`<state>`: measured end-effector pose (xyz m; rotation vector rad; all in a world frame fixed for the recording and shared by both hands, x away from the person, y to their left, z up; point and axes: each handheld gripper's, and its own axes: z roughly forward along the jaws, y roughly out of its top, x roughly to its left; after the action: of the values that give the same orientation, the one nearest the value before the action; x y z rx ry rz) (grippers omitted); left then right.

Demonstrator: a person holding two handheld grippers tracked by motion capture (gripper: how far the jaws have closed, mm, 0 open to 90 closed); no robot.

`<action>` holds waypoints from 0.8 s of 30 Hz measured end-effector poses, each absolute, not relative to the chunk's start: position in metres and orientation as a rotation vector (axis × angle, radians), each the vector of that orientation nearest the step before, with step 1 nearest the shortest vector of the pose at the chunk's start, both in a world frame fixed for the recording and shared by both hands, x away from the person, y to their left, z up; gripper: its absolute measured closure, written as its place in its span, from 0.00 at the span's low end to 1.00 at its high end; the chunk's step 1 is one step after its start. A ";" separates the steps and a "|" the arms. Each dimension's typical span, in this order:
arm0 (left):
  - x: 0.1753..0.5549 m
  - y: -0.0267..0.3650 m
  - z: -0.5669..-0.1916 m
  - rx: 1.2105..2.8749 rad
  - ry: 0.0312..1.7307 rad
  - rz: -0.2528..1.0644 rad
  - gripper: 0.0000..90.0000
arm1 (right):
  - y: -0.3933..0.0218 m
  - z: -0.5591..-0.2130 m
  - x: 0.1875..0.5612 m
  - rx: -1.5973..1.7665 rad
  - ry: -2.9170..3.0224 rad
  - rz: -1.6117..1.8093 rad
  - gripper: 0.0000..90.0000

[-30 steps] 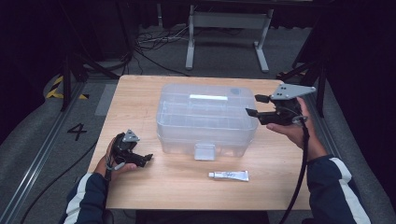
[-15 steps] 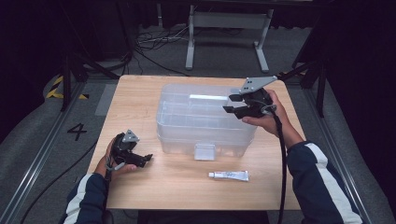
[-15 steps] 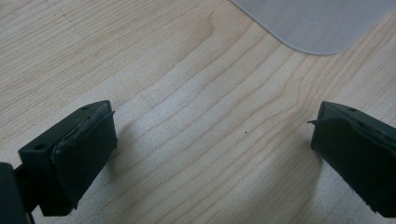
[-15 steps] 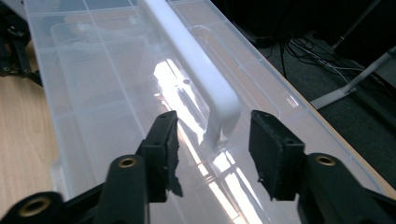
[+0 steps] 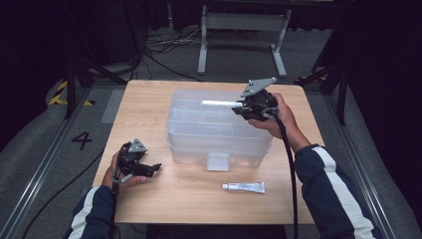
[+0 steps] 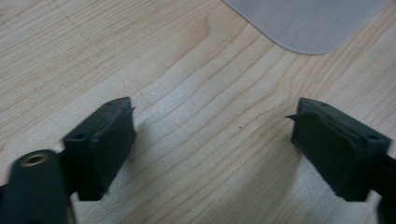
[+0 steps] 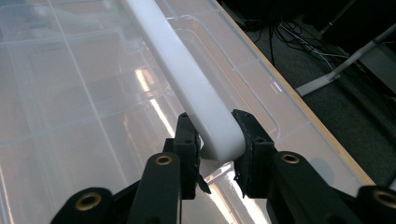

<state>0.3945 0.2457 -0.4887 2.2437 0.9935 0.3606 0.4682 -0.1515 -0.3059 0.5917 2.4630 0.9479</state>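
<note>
Handle [image 7: 196, 93] of the shut clear box [image 5: 219, 129] sits clamped between the just-closing right gripper [image 7: 215, 149] fingers, lifting left; left gripper [image 6: 210, 140] gapes over bare table [image 6: 196, 70]

Wooden table [image 5: 149, 114] with three things resting on it

A clear plastic box [image 5: 199, 134] sits mid-table, a small white tube [image 5: 244, 187] lies near its front, and the left gripper [image 5: 155, 168] rests at the left.

Clear glossy plastic box [image 5: 219, 132], smooth white handle [image 7: 187, 74]; matt light wood-grain table [image 5: 149, 107].
</note>
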 end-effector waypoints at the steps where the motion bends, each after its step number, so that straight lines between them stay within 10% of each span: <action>1: 0.394 0.246 -0.488 2.244 0.984 0.366 0.18 | -0.151 -0.306 0.469 0.595 2.463 0.949 0.81; 24: 0.375 0.233 -0.424 1.983 0.730 0.501 0.86 | -0.148 -0.286 0.489 0.683 2.524 0.901 0.80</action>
<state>0.3745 0.2333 -0.4237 1.9830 0.7298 0.5011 0.4894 -0.1482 -0.2864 0.6831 2.5243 0.9014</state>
